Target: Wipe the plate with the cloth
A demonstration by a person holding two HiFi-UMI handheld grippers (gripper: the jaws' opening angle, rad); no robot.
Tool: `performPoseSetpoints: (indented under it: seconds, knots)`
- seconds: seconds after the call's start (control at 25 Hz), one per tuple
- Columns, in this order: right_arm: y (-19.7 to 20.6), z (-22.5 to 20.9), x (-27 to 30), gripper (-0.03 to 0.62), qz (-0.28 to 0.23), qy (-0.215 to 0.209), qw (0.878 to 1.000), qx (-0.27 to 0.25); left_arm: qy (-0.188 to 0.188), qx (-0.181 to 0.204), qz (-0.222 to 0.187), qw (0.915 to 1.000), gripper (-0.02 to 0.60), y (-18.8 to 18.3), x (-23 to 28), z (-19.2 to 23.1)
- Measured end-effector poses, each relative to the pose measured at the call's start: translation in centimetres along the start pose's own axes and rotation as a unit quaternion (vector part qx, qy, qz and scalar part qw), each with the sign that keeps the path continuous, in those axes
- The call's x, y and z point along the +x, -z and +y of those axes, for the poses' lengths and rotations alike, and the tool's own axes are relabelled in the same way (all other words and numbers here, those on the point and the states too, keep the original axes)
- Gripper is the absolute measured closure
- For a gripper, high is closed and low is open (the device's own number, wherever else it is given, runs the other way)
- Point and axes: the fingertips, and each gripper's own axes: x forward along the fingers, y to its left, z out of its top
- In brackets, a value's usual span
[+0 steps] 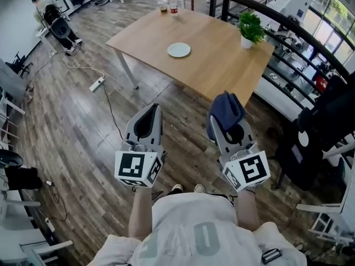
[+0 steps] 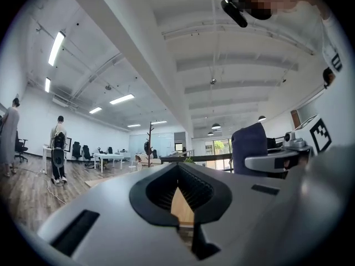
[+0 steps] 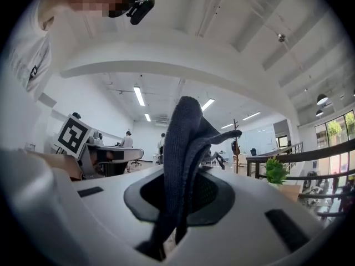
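I stand on a wood floor, just short of the worktop (image 1: 216, 71), with a tool held level in each hand. Far off to the worktop's left, a person (image 1: 37, 3) is among dark office chairs. A white power strip (image 1: 96, 84) lies on the floor off the worktop's left corner. My left tool (image 1: 150, 112) is on my side of the worktop, left of its near corner. Its jaws are clenched together with nothing between them. The plate (image 1: 178, 50), white and round, lies flat near the middle of the worktop, well apart from both tools. Behind the plate, at the worktop's far edge, stand a cup (image 1: 162, 5) and a bottle (image 1: 174, 5). My right tool (image 1: 221, 127) is at the worktop's near edge, its jaws clamped on the cloth (image 1: 226, 108). The cloth is dark blue; it bunches up out of the jaws and flops over their tips. A potted plant (image 1: 250, 29) stands at the worktop's right corner, beside a dark railing (image 1: 288, 32).
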Motion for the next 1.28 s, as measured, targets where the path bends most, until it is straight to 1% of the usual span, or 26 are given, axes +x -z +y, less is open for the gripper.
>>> performPoseSetpoints:
  seconds: [0.12,0.32,0.4,0.52,0.68,0.88,0.96,1.12,1.28]
  knots:
    - [0.6,-0.8,-0.8,0.542,0.004,-0.008,1.000,0.005,-0.010,-0.001,-0.003,0.9999,0.575,-0.1,0.2,-1.1]
    - [2.1,-2.5,-1.7,0.542,0.026,-0.017,0.999,0.016,-0.009,0.005,0.001,1.0000,0.575,0.5,1.0,-3.3]
    - [2.5,-3.0,-1.6,0.542,0.026,-0.021,0.999,0.017,-0.008,-0.002,0.001,1.0000,0.575,1.0,1.7,-3.4]
    - [2.9,-3.6,-0.2,0.542,0.027,-0.023,0.999,0.013,-0.007,-0.012,0.000,0.9999,0.575,1.5,3.3,-2.3]
    - [3.2,-4.9,2.9,0.542,0.035,-0.018,0.999,0.010,-0.005,-0.016,-0.007,0.9998,0.575,1.7,6.1,0.1]
    - [3.1,-6.9,8.5,0.542,0.036,-0.024,0.999,-0.016,-0.009,-0.025,-0.015,0.9995,0.575,2.3,11.2,4.4]
    - [2.9,-7.6,11.5,0.542,0.040,-0.024,0.999,-0.018,-0.007,-0.027,-0.013,0.9995,0.575,2.2,13.4,6.4]
    - [2.7,-8.9,18.0,0.542,0.039,-0.025,0.999,-0.016,0.005,-0.018,-0.003,0.9998,0.575,2.4,17.7,10.4]
    - [2.9,-10.3,24.4,0.542,0.048,-0.013,0.999,-0.006,0.008,-0.020,0.005,0.9998,0.575,2.6,21.1,15.2]
